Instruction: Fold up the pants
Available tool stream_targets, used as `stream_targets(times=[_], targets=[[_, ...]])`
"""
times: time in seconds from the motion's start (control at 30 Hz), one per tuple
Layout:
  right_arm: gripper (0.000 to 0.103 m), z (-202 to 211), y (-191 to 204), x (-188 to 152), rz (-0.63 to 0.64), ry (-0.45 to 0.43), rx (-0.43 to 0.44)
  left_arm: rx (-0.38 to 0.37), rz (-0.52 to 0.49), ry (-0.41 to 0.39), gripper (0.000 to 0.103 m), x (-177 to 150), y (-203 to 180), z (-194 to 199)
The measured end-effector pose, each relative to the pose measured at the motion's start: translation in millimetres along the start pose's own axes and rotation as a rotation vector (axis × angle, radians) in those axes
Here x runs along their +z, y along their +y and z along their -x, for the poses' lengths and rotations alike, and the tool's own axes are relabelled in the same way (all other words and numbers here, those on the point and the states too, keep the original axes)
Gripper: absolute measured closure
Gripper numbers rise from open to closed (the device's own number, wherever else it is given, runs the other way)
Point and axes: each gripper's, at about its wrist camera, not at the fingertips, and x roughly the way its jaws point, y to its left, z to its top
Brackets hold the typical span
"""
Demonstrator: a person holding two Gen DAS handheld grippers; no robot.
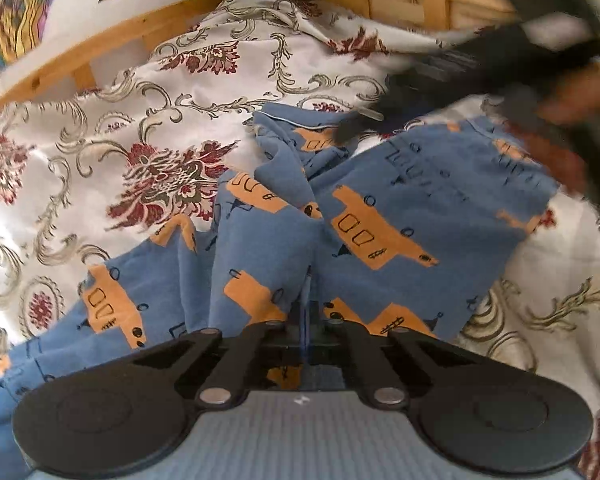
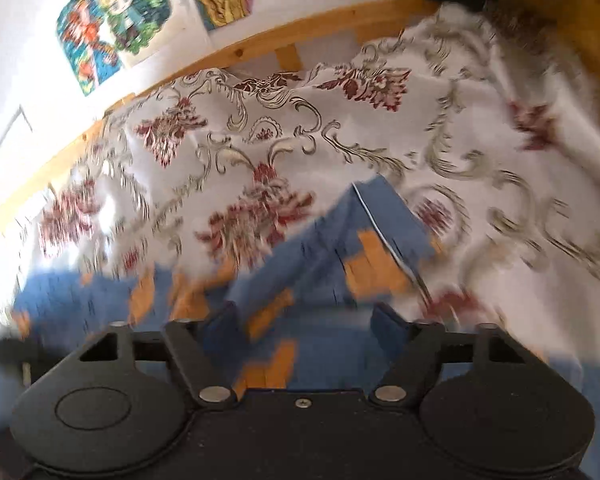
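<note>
Blue pajama pants (image 1: 340, 216) with orange truck print lie rumpled on the bed's floral bedspread (image 1: 112, 132), filling the centre and lower half of the left wrist view. One leg runs toward lower left, another part spreads to the right, with a twisted bunch between them at centre.

Left gripper (image 1: 308, 312) sits at bottom centre, jaws drawn nearly together on a ridge of the blue fabric, which rises straight up from between them. Looks like a pinch on the pants.

Right gripper (image 2: 304, 320) at bottom centre of its own view, jaws spread wide, blue cloth lying between and below them, not clamped as far as I can tell. That frame is heavily smeared. In the left wrist view the same tool shows as a dark blur at upper right (image 1: 440, 88), near the piped hem (image 1: 296, 120) of the pants.

Wooden bed frame (image 1: 84, 52) curves along the top, colourful posters (image 2: 112, 20) on the wall behind.

Risks, judged from here:
- Left pinch holds a narrow ridge, maybe one layer only; pulling could drag a single layer and skew the fold.
- Twisted centre bunch would get locked into a crease if folded over now.
- Right jaws closing at speed may miss the hem or catch bedspread too.
- Slippery-looking bedspread may ruck up under the pants.
</note>
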Motion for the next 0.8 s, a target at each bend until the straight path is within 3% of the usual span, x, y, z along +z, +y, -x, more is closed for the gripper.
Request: stream_targets(times=[0.07, 0.1, 0.2, 0.3, 0.43, 0.67, 0.73, 0.77, 0.8], targets=[[0.056, -24, -8, 26, -0.037, 0.039, -0.003, -0.025, 0.027, -0.003, 0.103, -1, 6, 1], [0.058, -37, -13, 38, -0.051, 0.059, -0.014, -0.036, 0.039, -0.003, 0.103, -1, 9, 1], [0.058, -70, -30, 60, -0.104, 0.116, -0.058, -0.07, 0.076, 0.004, 0.103, -2, 15, 0], [0.059, -89, -44, 70, -0.184, 0.144, -0.039, -0.081, 0.076, -0.001, 0.103, -5, 17, -1], [0.07, -99, -51, 74, -0.243, 0.164, -0.016, -0.101, 0.085, -0.001, 0.103, -6, 20, -2], [0.074, -109, -52, 75, -0.276, 0.212, 0.003, -0.102, 0.089, 0.001, 0.103, -7, 21, -2], [0.085, -110, -52, 76, -0.276, 0.213, -0.004, -0.1, 0.09, 0.0, 0.103, -7, 21, -3], [0.098, -110, -52, 75, -0.279, 0.214, 0.003, -0.098, 0.089, -0.001, 0.103, -7, 21, -3], [0.103, -110, -53, 74, -0.293, 0.211, 0.015, -0.095, 0.088, -0.003, 0.103, -7, 20, -2]])
